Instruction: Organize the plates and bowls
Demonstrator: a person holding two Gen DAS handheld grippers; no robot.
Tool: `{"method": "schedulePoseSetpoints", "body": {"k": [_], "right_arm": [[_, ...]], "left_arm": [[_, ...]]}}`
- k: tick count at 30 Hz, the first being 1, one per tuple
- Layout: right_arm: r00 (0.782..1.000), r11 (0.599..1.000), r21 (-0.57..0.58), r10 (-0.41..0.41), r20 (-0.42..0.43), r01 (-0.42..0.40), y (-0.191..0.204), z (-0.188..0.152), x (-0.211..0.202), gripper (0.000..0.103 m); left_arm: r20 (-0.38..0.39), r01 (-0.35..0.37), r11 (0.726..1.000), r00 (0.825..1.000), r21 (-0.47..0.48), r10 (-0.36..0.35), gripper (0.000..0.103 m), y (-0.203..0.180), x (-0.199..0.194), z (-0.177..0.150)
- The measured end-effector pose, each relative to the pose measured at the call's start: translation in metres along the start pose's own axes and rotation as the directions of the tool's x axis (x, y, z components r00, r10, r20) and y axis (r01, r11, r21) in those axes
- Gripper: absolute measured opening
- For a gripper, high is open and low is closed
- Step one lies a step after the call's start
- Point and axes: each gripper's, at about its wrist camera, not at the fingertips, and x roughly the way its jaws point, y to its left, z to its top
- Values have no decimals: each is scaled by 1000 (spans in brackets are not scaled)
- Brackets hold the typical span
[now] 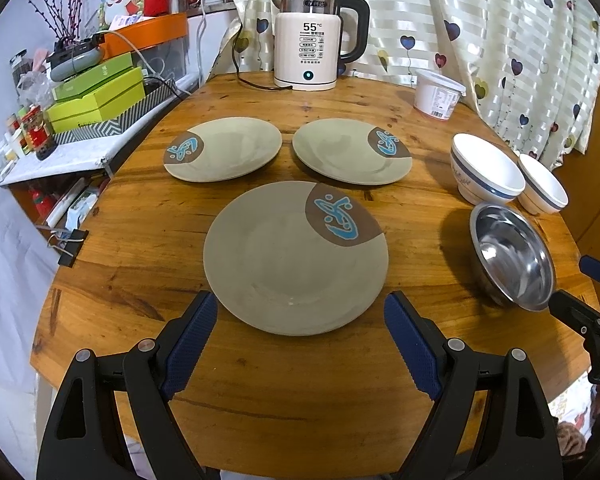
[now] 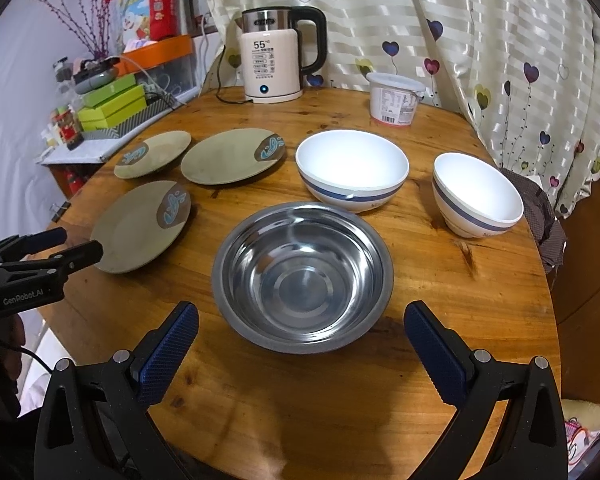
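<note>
I've got both jaws spread wide, nothing held. Left hand-held gripper (image 1: 300, 312) sits just short of the nearest plate (image 1: 296, 258), dead ahead. Right hand-held gripper (image 2: 300, 320) faces the steel bowl (image 2: 302, 276) likewise. Everything flat on the tabletop (image 1: 140, 240), unstacked.

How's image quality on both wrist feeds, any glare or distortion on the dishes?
Left wrist: sharp, fisheye bends the table edge, steel bowl stretched near the frame edge. Right wrist: sharp, reflections glare inside that bowl; white bowls evenly lit.
</note>
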Motion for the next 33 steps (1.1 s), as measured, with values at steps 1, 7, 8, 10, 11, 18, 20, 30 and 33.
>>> {"method": "schedulePoseSetpoints", "body": {"k": [1, 7, 8, 10, 11, 18, 20, 30, 33], "right_arm": [[1000, 1000, 0, -1, 0, 1, 0, 0, 0, 103], [1000, 1000, 3, -5, -13, 5, -1, -3, 0, 103], [1000, 1000, 4, -6, -16, 6, 0, -4, 0, 103], [1000, 1000, 5, -8, -20, 8, -1, -5, 0, 103], [1000, 1000, 5, -9, -22, 9, 0, -5, 0, 103], [1000, 1000, 6, -9, -26, 9, 0, -5, 0, 103], [1000, 1000, 7, -7, -26, 7, 0, -5, 0, 103], [999, 1000, 11, -7, -40, 7, -1, -8, 2, 103], [999, 1000, 11, -7, -41, 8, -2, -9, 1, 103]], "left_arm": [[0, 0, 1000, 1000, 1, 0, 86, 0, 0, 0], [0, 0, 1000, 1000, 2, 0, 86, 0, -1, -1], [0, -2, 1000, 1000, 2, 2, 86, 0, -1, -1], [1, -5, 1000, 1000, 6, 5, 86, -1, -1, -2], [1, -5, 1000, 1000, 5, 5, 86, -1, -1, -2], [-2, -4, 1000, 1000, 3, 4, 86, -1, -1, -3], [-3, -4, 1000, 1000, 2, 4, 86, -2, -2, -4], [-4, -2, 1000, 1000, 2, 2, 86, -2, -1, -5], [-5, -3, 1000, 1000, 2, 3, 86, -2, -1, -6]]}}
